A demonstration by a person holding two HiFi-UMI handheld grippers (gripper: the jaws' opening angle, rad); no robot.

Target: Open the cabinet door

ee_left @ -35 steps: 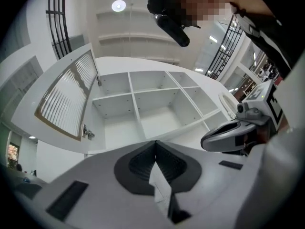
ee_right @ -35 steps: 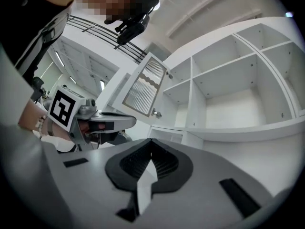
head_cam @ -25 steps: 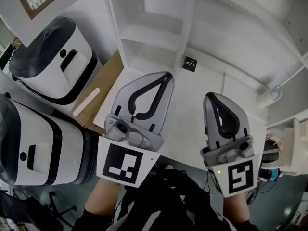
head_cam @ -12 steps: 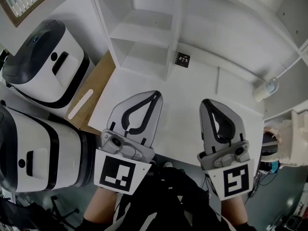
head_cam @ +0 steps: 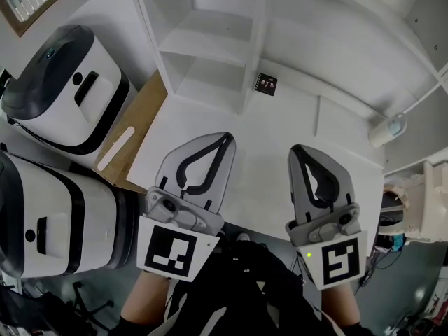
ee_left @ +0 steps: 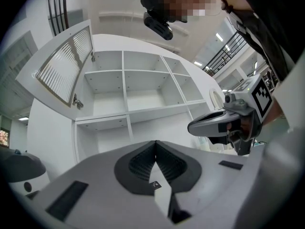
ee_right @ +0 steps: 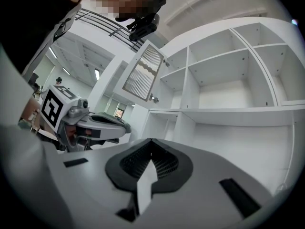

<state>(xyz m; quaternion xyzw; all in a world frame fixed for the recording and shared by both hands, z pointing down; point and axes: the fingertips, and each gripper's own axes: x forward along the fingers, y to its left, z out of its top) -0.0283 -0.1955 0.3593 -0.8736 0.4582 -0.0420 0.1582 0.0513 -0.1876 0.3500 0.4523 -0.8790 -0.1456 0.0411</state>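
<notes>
The louvred white cabinet door (ee_left: 64, 66) stands swung out at the upper left of the left gripper view, well apart from both tools, baring the white open-shelf cabinet (ee_left: 123, 80). The left gripper (ee_left: 155, 142) and right gripper (ee_right: 150, 140) are each pressed together on nothing (both low in frame, over the white counter (head_cam: 280, 124)). Risk: a reach with unspread jaws would likely nudge the door's edge instead of taking it, swinging it shut.

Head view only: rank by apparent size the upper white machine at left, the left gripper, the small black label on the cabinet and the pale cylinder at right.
1. upper white machine
2. left gripper, though it sits nearest the camera, which inflates it
3. pale cylinder
4. black label, only slightly smaller than the cylinder
</notes>
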